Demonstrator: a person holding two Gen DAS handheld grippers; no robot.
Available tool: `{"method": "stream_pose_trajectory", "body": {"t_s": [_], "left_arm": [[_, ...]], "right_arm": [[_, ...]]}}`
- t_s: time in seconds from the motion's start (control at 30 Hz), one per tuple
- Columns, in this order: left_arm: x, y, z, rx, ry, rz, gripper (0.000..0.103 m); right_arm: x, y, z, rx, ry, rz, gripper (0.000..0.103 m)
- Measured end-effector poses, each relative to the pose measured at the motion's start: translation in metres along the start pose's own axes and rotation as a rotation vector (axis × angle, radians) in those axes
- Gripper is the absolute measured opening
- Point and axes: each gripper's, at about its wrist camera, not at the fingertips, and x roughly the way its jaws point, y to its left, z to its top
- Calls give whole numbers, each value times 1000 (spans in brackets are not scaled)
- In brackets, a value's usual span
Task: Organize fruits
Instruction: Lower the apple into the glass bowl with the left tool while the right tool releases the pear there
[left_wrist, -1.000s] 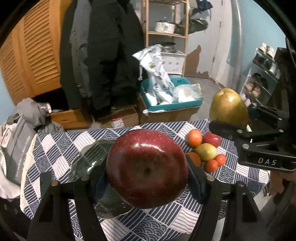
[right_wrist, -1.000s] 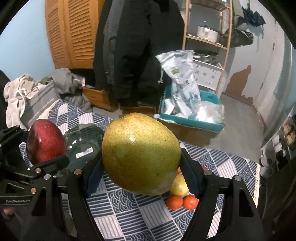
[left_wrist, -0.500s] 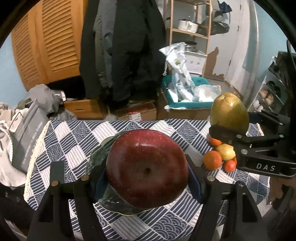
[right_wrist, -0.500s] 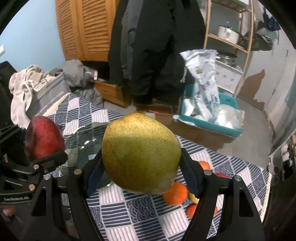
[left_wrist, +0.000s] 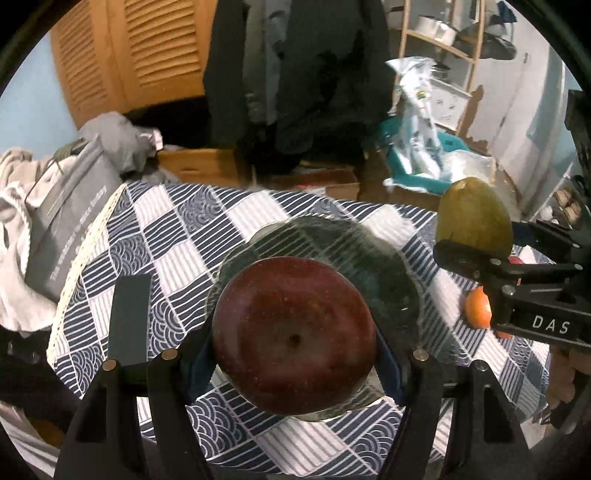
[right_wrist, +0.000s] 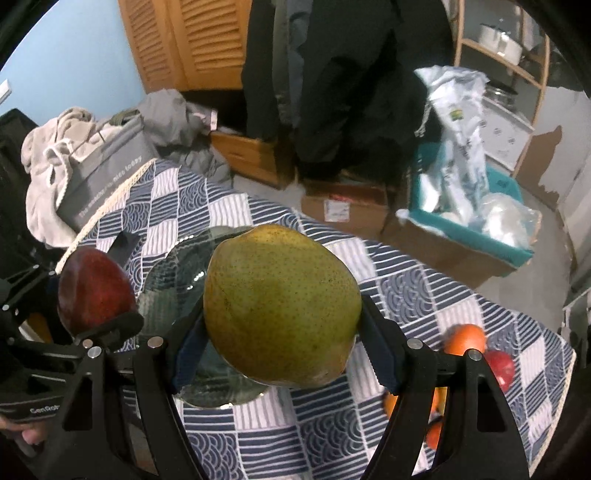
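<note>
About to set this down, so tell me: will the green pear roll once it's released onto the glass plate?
Probably yes: the pear is rounded with no flat side showing. The glass plate looks smooth and glossy, so it may slide too. Its curved shape should keep it in.

Your red apple (left_wrist: 293, 338) hangs over the dark glass plate (left_wrist: 373, 266), its dimple facing you. Your speckled green pear (right_wrist: 282, 304) is beside it. Small oranges (right_wrist: 464, 339) lie on the cloth.
</note>
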Motion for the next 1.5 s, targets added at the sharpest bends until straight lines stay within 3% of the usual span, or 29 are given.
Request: {"method": "stream_pose_trajectory", "body": {"t_s": [0.47, 1.27, 1.37, 1.43, 1.5], "left_arm": [[49, 22, -17, -33, 124, 35, 74], [94, 31, -40, -34, 299, 57, 75], [92, 28, -39, -33, 286, 39, 75], [88, 24, -37, -16, 264, 48, 85], [83, 21, -34, 10, 236, 74, 87]], "right_arm": [[69, 23, -12, -37, 154, 36, 75], [109, 20, -31, -8, 289, 67, 76], [110, 21, -31, -14, 293, 66, 76], [111, 22, -31, -17, 299, 69, 76], [112, 23, -32, -23, 303, 77, 76]]}}
